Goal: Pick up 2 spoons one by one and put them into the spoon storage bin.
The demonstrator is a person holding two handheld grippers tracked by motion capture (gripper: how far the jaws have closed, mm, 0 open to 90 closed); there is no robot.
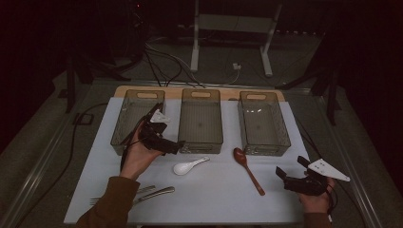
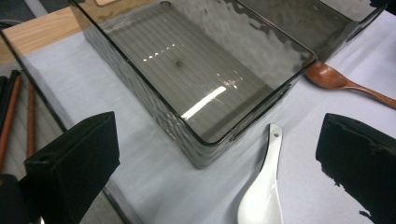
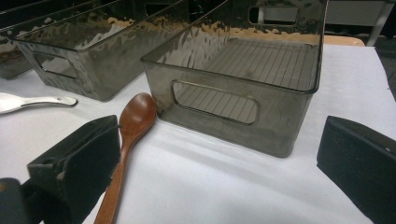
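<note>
Three bins stand in a row across the far part of the mat: the left bin, the middle bin and the right bin. Just near of the middle bin lies a soup spoon. Right of it a wooden spoon lies with its bowl close to the right bin. At the near left edge lie a fork and a knife side by side.
</note>
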